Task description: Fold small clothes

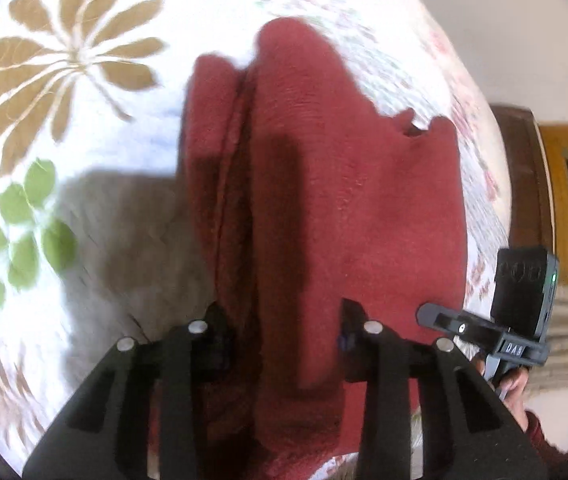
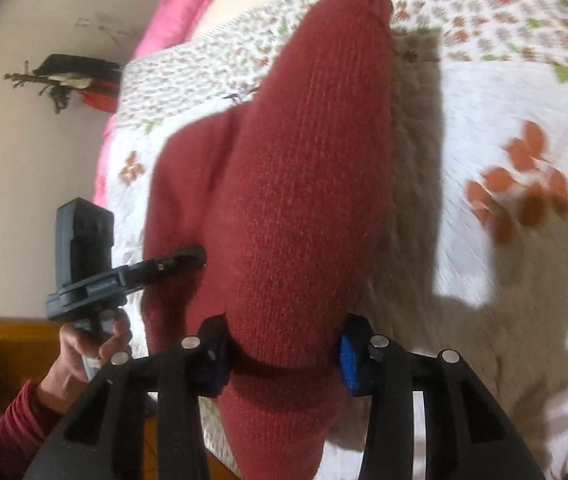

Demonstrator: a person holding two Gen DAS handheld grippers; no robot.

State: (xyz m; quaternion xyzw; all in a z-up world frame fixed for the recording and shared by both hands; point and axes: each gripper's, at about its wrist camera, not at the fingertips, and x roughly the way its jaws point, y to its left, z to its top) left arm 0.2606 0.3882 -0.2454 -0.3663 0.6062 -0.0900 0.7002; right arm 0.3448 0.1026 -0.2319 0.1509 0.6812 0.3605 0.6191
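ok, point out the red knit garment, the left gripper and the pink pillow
red knit garment [image 2: 304,200]: right wrist view, middle of the knit.
left gripper [image 2: 200,256]: right wrist view, fingertip at the garment.
pink pillow [image 2: 180,4]: right wrist view, upper edge.

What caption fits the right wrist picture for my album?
Right gripper lifts a red knitted garment above the flowery bedspread, left gripper alongside.

Home bedroom, floral bedspread [image 2: 484,112], pink pillow [image 2: 180,12]

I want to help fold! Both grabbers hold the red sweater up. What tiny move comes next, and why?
Probably lower it onto the bedspread. Both the left gripper and right gripper pinch the sweater, which hangs bunched above the bed, so it likely needs laying flat first.
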